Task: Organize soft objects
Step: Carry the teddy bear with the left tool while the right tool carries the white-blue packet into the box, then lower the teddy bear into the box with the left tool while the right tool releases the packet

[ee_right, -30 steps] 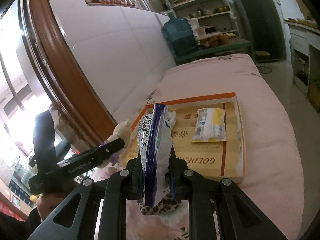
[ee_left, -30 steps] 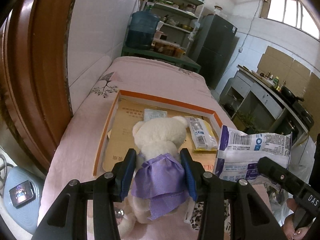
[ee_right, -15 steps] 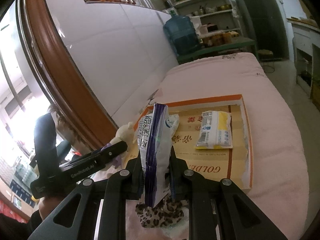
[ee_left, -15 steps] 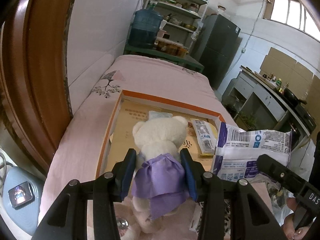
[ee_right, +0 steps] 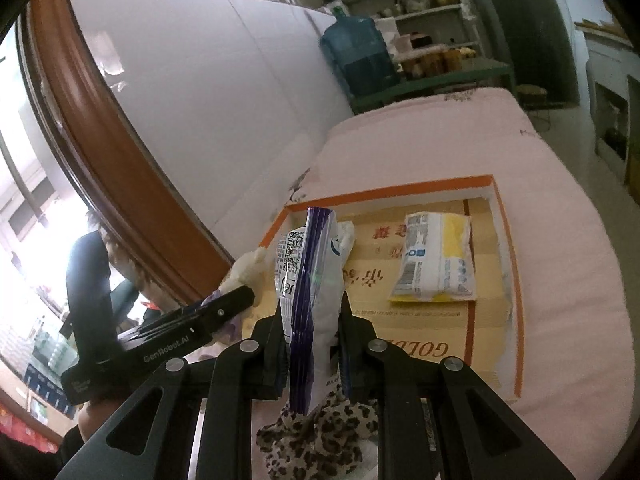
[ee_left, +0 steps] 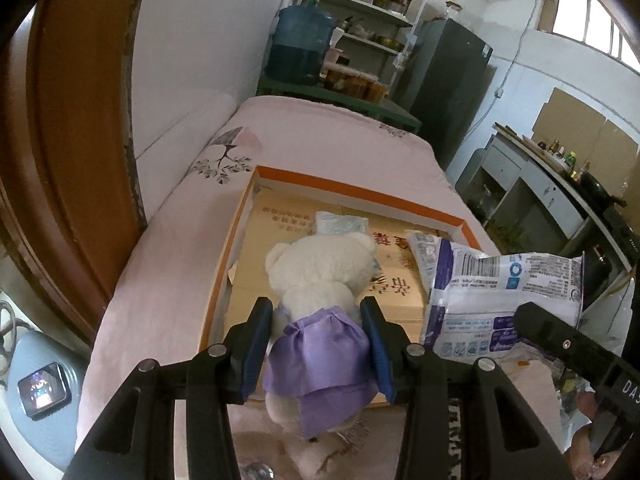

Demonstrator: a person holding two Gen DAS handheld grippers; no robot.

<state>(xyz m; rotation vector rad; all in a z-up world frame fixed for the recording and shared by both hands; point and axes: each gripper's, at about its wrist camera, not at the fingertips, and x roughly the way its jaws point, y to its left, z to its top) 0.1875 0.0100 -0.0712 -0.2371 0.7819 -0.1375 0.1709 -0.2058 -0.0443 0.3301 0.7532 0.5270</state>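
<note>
You have carried both loads forward over the orange-rimmed box (ee_left: pixel 362 194), left gripper (ee_left: pixel 318 314) half-open around the teddy bear (ee_left: pixel 320 276), right gripper (ee_right: pixel 312 312) pinching the white-and-purple packet (ee_right: pixel 310 276) nearly shut, so both drops look near.

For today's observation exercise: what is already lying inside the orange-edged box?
Inside the box lies a yellow-and-white packet on printed cardboard. A pale packet sits farther back, partly hidden by the teddy bear. The floor behind the bear and the blue-and-white bag is covered.
</note>
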